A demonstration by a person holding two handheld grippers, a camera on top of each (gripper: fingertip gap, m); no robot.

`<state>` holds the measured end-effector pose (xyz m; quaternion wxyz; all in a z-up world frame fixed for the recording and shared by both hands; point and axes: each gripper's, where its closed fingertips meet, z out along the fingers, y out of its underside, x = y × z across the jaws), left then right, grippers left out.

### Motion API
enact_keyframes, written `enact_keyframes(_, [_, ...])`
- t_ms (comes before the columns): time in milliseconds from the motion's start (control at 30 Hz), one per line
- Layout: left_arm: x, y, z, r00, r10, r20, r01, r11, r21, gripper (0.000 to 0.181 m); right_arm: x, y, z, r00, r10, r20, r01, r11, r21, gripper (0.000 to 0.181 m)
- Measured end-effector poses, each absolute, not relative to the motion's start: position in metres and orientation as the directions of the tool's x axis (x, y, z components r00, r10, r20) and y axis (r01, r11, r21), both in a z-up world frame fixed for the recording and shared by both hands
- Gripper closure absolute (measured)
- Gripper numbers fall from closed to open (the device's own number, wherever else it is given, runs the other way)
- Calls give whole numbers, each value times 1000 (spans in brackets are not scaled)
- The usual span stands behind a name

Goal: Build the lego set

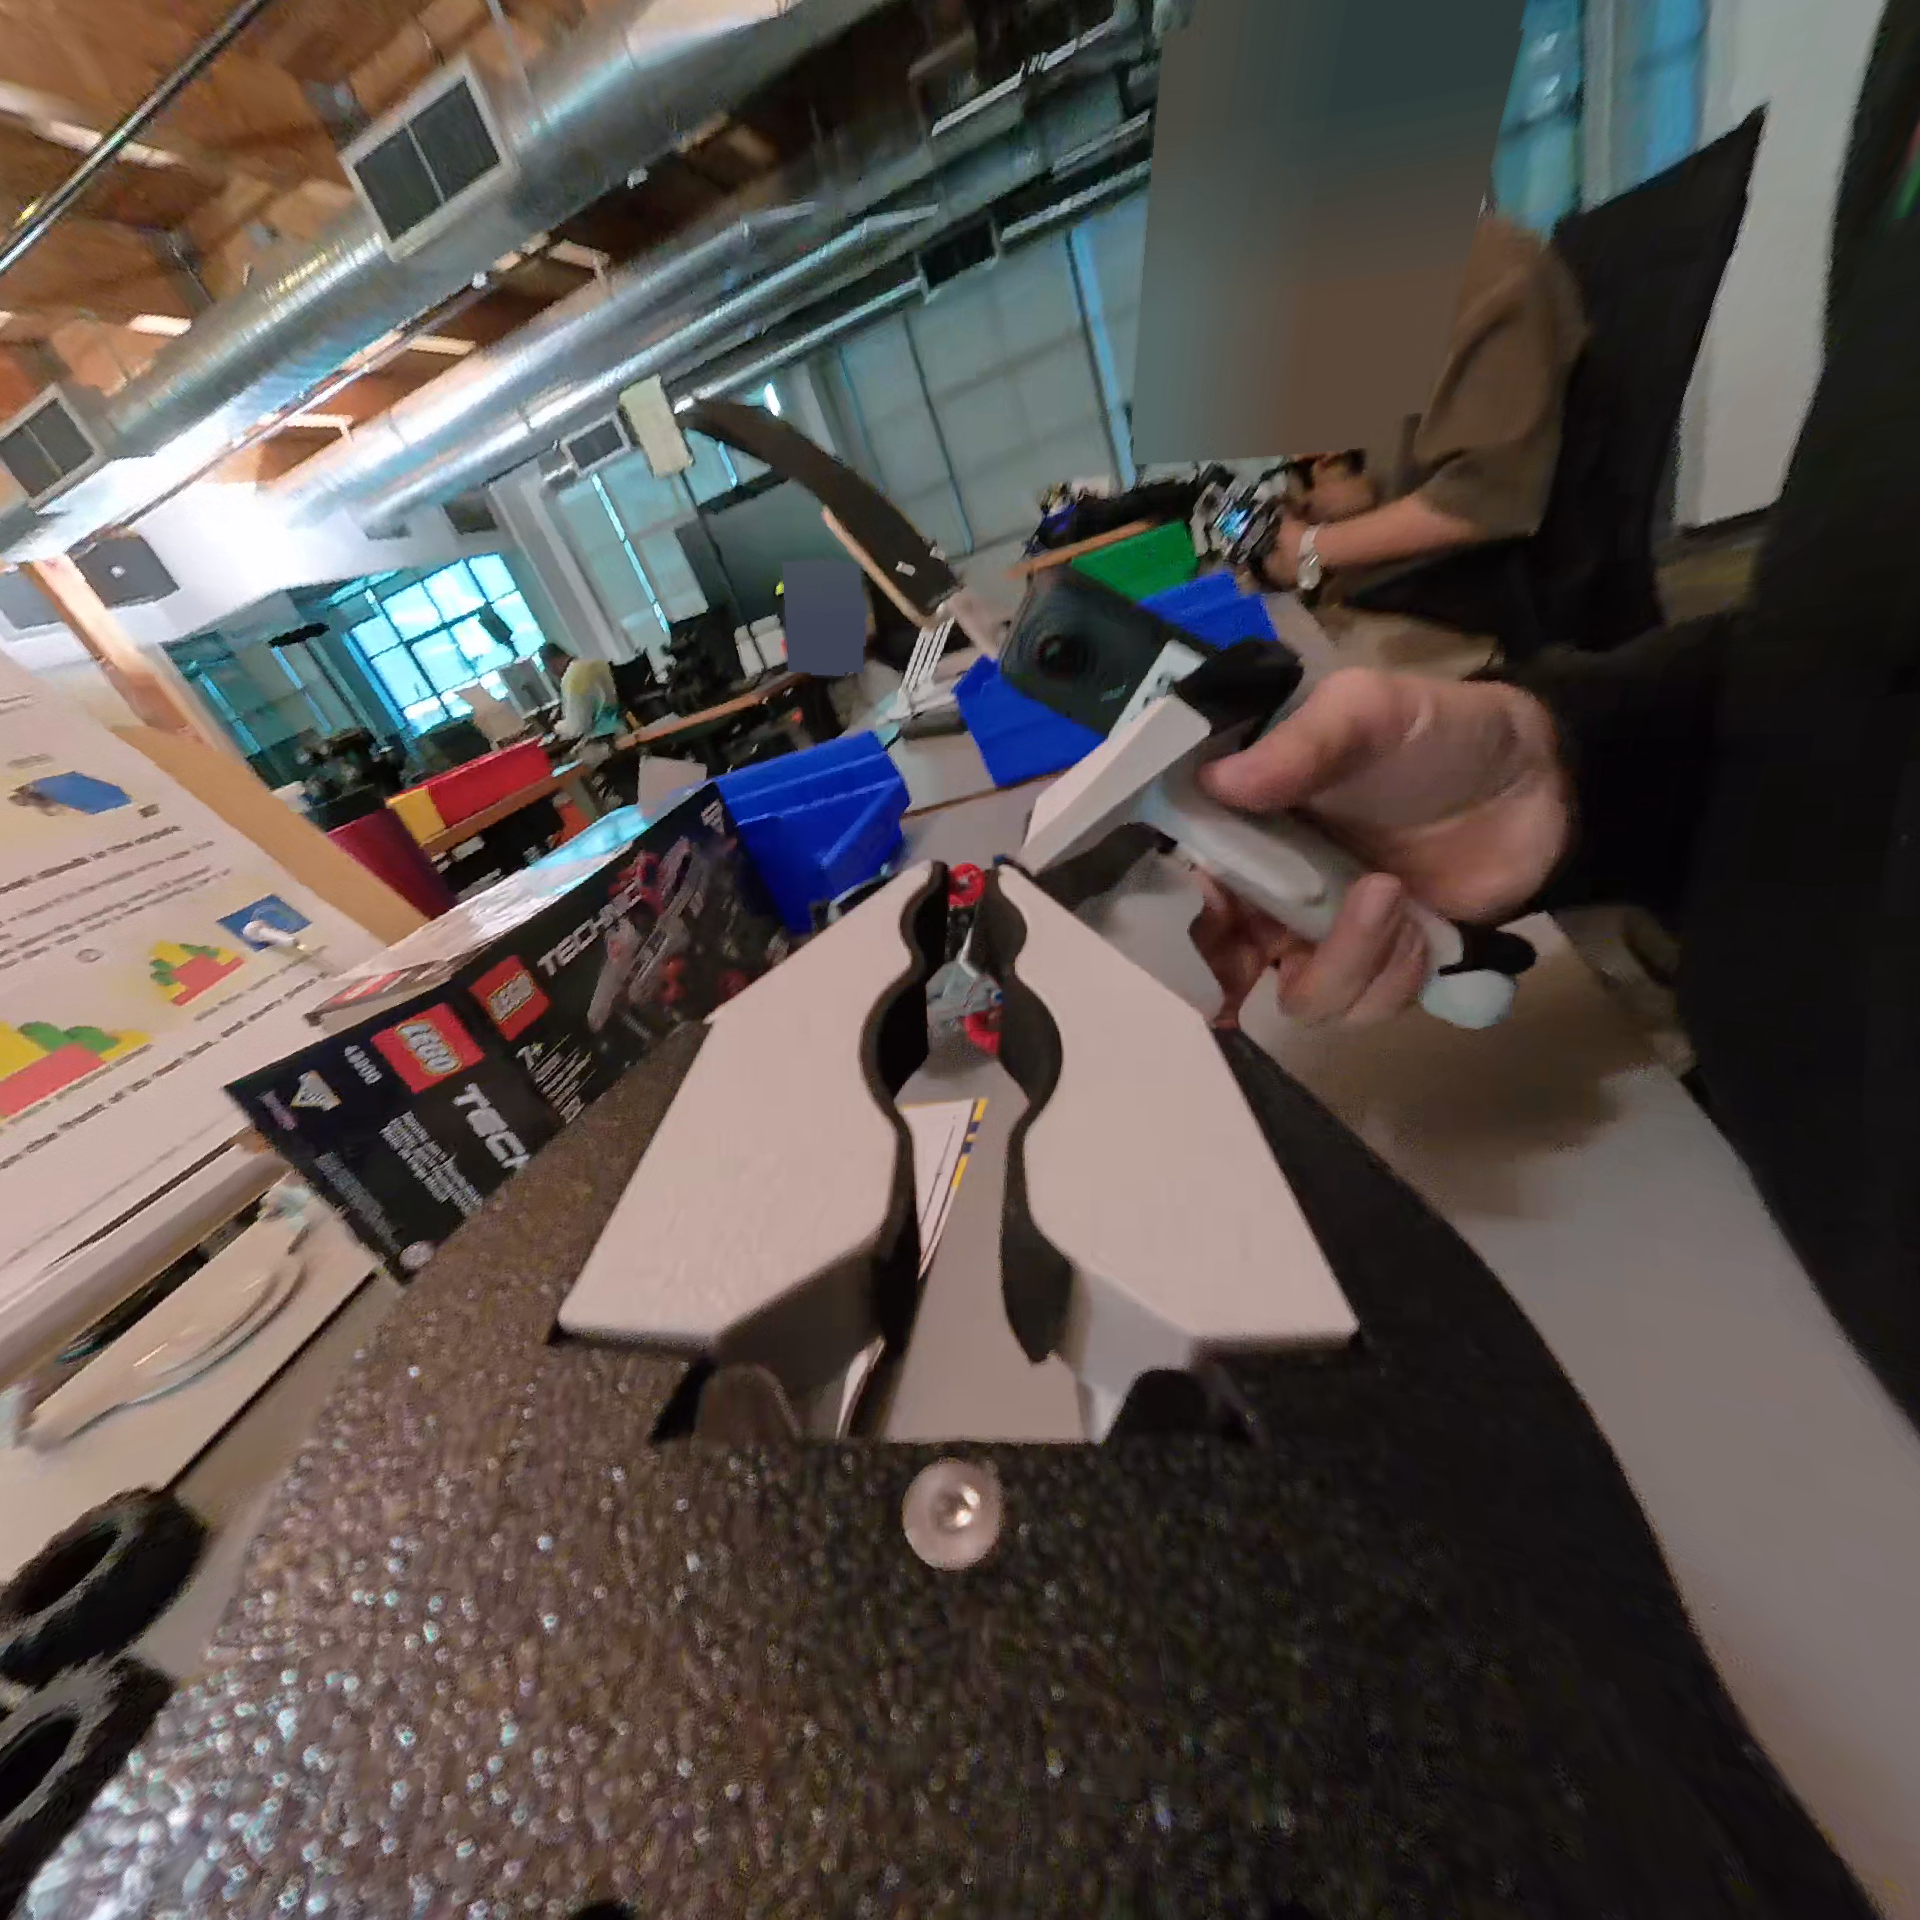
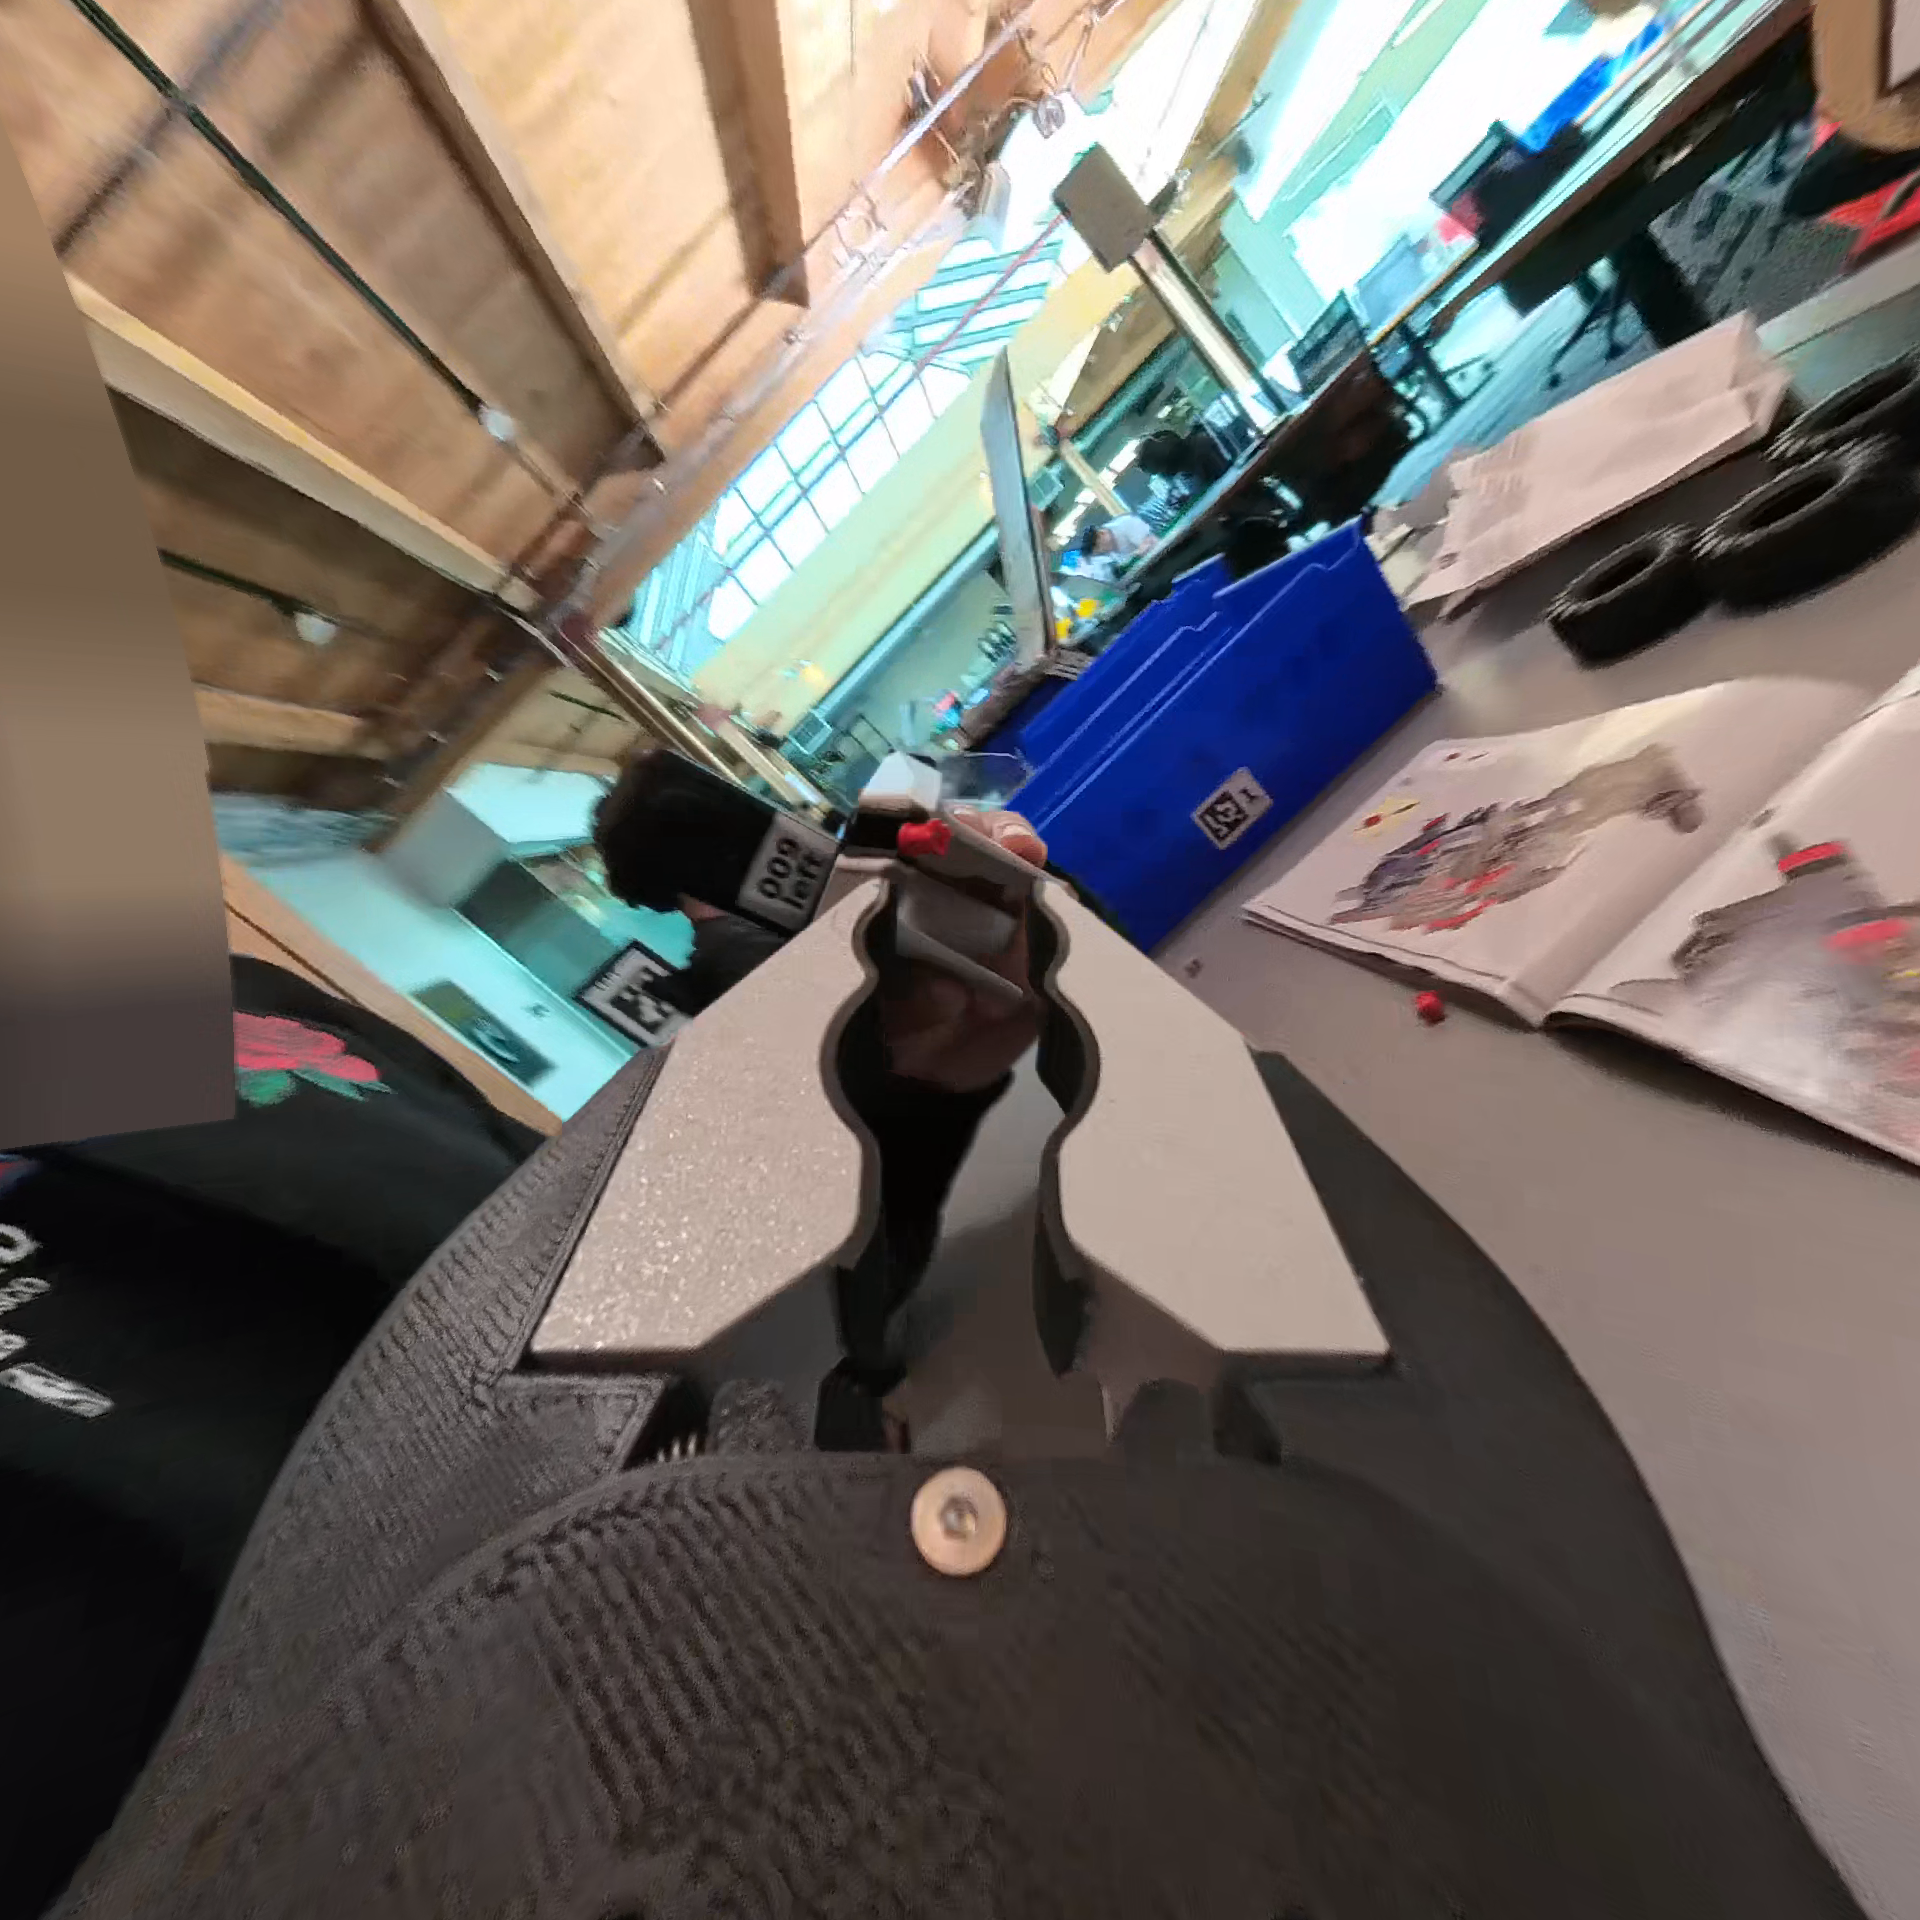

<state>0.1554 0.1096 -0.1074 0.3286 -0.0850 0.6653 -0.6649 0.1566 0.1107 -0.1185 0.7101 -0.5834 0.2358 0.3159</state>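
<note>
The left grey two-finger gripper (image 1: 964, 914), tilted up above the grey table (image 1: 1558, 1299), pinches a small red-and-grey lego assembly (image 1: 964, 971) at its fingertips. The right grey gripper (image 2: 961, 894) faces it; its jaws' state cannot be told. Blue plastic bins (image 2: 1226, 707) and an open instruction booklet (image 2: 1558, 883) lie far right.

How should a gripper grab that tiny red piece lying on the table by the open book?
Come straight down from above and pinch the red piece across its sides. It is small and lies low on the flat table, so a sideways approach would probably just push it. Keep the fingers clear of the open booklet close beside it.
</note>
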Motion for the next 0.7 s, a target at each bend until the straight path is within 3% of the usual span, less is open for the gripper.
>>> enact_keyframes(200, [144, 100, -108, -821, -467, -329, 342, 61, -938, 178, 149, 111, -109, 581, 302, -755, -809, 115, -577, 162])
enact_keyframes(267, [143, 100, -111, -821, -460, -339, 344, 75, -936, 178, 145, 111, -106, 570, 331, -752, -814, 104, -571, 173])
enact_keyframes(700, [157, 99, -123, -747, -501, -438, 307, 325, -895, 176, 158, 111, -117, 682, 146, -717, -732, 123, -670, 176])
